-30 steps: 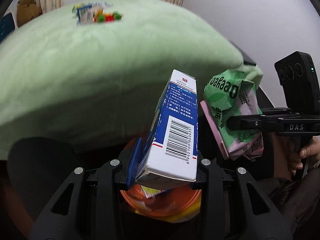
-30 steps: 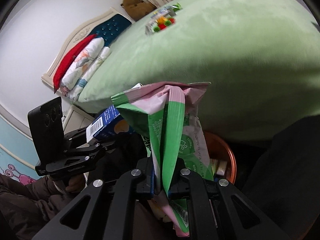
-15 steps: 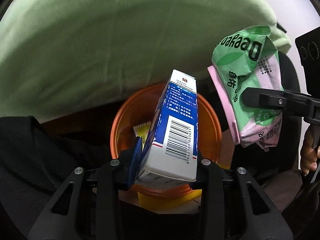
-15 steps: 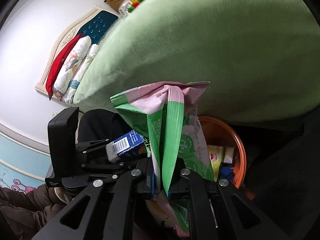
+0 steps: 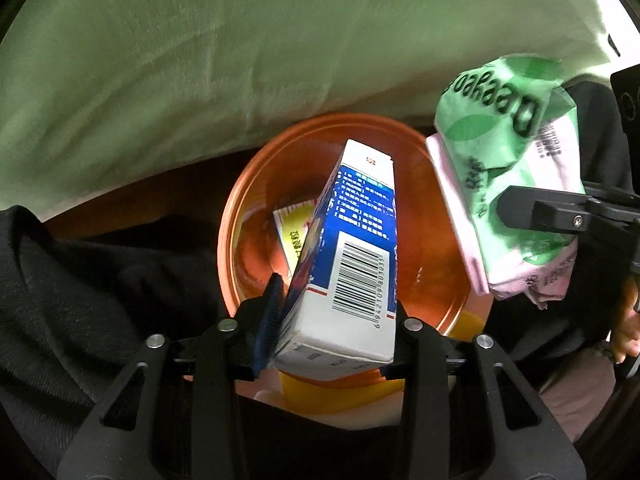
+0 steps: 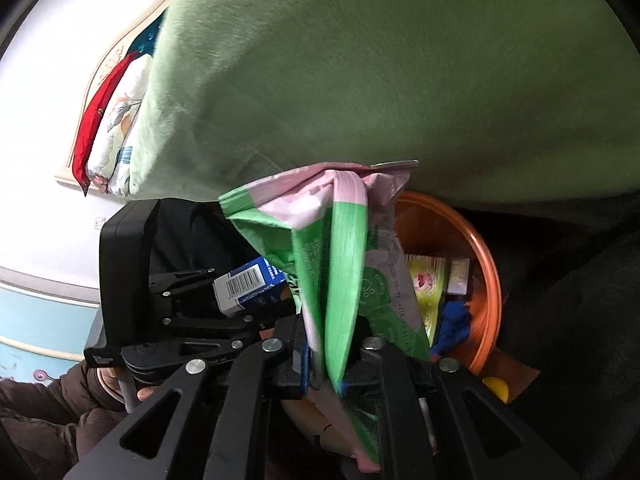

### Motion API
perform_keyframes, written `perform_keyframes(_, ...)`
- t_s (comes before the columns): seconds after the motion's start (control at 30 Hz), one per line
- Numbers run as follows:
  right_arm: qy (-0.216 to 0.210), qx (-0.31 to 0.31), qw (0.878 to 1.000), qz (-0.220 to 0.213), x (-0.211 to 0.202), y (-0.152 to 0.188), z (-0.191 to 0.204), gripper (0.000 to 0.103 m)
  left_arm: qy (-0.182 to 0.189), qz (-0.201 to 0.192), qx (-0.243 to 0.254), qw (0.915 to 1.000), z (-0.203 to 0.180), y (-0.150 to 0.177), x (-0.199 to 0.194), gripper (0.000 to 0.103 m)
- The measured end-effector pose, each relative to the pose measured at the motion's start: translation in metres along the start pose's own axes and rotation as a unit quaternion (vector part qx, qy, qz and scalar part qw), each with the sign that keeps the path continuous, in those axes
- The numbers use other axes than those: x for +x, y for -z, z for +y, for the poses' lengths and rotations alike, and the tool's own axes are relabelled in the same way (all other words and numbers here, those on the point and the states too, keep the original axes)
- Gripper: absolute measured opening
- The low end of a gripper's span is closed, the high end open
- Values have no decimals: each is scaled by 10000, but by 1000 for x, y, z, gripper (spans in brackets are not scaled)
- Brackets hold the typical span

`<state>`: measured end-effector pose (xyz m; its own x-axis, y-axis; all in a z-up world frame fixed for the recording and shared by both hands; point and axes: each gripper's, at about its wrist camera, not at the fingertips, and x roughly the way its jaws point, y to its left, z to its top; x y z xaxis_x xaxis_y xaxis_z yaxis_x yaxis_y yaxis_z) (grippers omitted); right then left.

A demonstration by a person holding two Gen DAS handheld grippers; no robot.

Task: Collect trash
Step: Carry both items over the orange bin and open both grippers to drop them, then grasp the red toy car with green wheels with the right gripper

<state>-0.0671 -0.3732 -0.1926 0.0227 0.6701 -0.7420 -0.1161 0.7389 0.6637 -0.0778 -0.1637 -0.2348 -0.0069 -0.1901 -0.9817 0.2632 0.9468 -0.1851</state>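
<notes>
Above the orange bin (image 5: pixel 236 216) beside the green bed (image 5: pixel 200 60), the left tongs (image 5: pixel 332 320) clamp a blue-and-white carton (image 5: pixel 352 264). Just right of it, the right tongs (image 6: pixel 332 356) pinch a crumpled green-and-pink wrapper (image 6: pixel 336 248) over the bin's rim.

Blue-white carton (image 5: pixel 352 248) and crumpled green-pink wrapper (image 5: pixel 516 184) held above orange bin (image 5: pixel 240 216).

The blue and white carton (image 5: pixel 352 248) at frame centre looks like smooth, lightly glossy printed card. The green and pink wrapper (image 5: pixel 508 168) at right is thin crinkled plastic film with a soft sheen. The orange bin (image 5: pixel 240 216) behind them is glossy, translucent plastic. The green blanket (image 5: pixel 240 48) across the top is matt, fuzzy cloth. The left tongs (image 5: pixel 332 320) are matt black plastic with shiny metal screws.
</notes>
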Motion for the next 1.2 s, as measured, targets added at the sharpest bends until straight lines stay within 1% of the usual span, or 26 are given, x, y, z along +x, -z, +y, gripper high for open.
perform_keyframes(0.03, 19, 102, 9999, 10, 1, -1, -3, 46, -33, 89, -20, 10000, 0, -1, 3, 57)
perform_keyframes(0.07, 64, 183, 9998, 23, 3, -2, -6, 62, -70, 131, -58, 9999, 1, -2, 4, 74)
perform_keyframes(0.1, 38, 219, 9997, 35, 4, -3, -10, 62, -105, 133, -95, 9998, 3, -2, 4, 77)
perform_keyframes(0.23, 36, 226, 9997, -71, -4, -3, -14, 62, -52, 118, -253, 9996, 9, -4, 1, 77)
perform_keyframes(0.33, 140, 87, 9997, -177, -14, -2, -13, 62, 2, 102, -336, 9994, 14, -3, -2, 77)
perform_keyframes(0.43, 271, -102, 9992, -293, -23, -2, -7, 62, 116, -3, -426, 9990, 19, -3, -9, 77)
perform_keyframes(0.5, 295, -330, 9979, -466, -37, -3, 2, 62, 191, -132, -450, 9987, 28, 6, -22, 77)
perform_keyframes(0.57, 321, -694, 9946, -703, -52, -4, 17, 62, 210, -416, -414, 9981, 26, 8, -38, 77)
perform_keyframes(0.67, 371, -1359, 9834, -1144, -81, -16, 45, 63, 192, -958, -281, 9948, 17, 11, -68, 77)
perform_keyframes(0.73, 397, -1766, 9734, -1403, -98, -34, 65, 66, 216, -1476, -207, 9886, 19, 9, -95, 77)
perform_keyframes(0.77, 441, -1912, 9690, -1500, -104, -43, 72, 67, 224, -1662, -198, 9856, 22, 8, -104, 77)
perform_keyframes(0.8, 509, -2062, 9639, -1607, -109, -55, 81, 67, 228, -1872, -196, 9819, 24, 7, -116, 77)
perform_keyframes(0.87, 563, -2289, 9564, -1726, -116, -79, 96, 67, 194, -2368, -223, 9711, 32, 5, -142, 78)
perform_keyframes(0.9, 607, -2438, 9507, -1819, -118, -93, 105, 67, 129, -2584, -262, 9656, 35, 4, -154, 80)
perform_keyframes(0.97, 728, -2713, 9411, -1883, -116, -117, 121, 69, -10, -2854, -378, 9577, 43, 0, -167, 83)
perform_keyframes(1.03, 821, -2978, 9326, -1867, -109, -143, 135, 69, -22, -3079, -537, 9499, 51, -5, -180, 83)
perform_keyframes(1.07, 859, -3098, 9296, -1803, -103, -153, 140, 69, 8, -3137, -604, 9476, 54, -5, -183, 83)
perform_keyframes(1.1, 986, -3247, 9243, -1746, -97, -166, 146, 69, 44, -3177, -654, 9459, 57, -6, -184, 83)
perform_keyframes(1.2, 1467, -3655, 9050, -1606, -83, -198, 154, 70, 84, -3236, -754, 9432, 60, -10, -189, 83)
